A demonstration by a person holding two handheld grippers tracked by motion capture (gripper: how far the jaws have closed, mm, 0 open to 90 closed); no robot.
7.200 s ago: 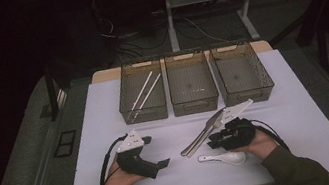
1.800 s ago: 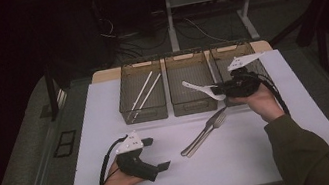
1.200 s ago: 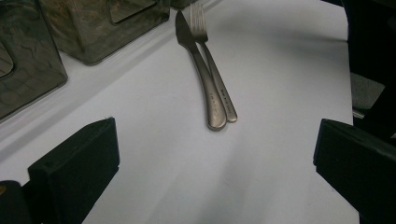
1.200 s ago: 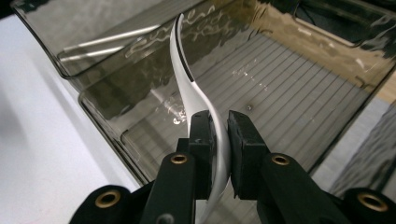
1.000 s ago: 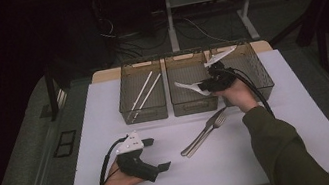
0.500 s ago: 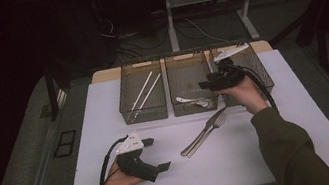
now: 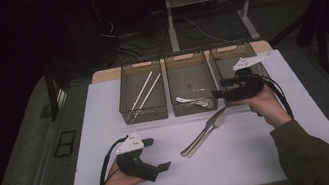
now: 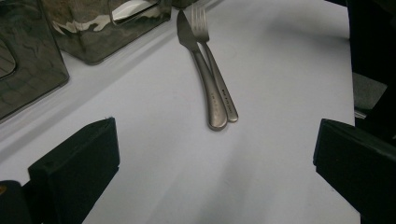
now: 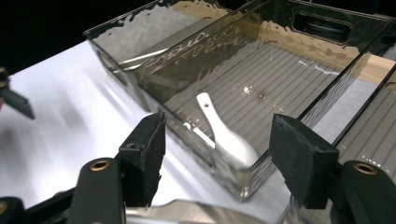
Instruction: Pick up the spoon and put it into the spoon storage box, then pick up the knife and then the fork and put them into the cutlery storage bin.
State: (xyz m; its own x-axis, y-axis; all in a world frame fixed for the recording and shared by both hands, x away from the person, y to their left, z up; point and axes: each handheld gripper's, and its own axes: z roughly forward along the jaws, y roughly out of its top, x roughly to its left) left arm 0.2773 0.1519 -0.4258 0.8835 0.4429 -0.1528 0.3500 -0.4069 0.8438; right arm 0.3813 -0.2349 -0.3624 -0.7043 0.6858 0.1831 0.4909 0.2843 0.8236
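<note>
knife [image 7: 199,133] beside fork [image 7: 208,130]; spoon [image 7: 192,100] in middle bin [image 7: 186,60]; chopsticks [image 7: 144,93] left

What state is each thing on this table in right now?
White spoon: lying in the middle bin, let go.
Middle bin: holds the spoon.
Left bin: holds two white chopsticks.
Knife and fork: side by side on the table.
Right gripper: open, its jaws have just been opening.
Left gripper: open, holding nothing.
</note>
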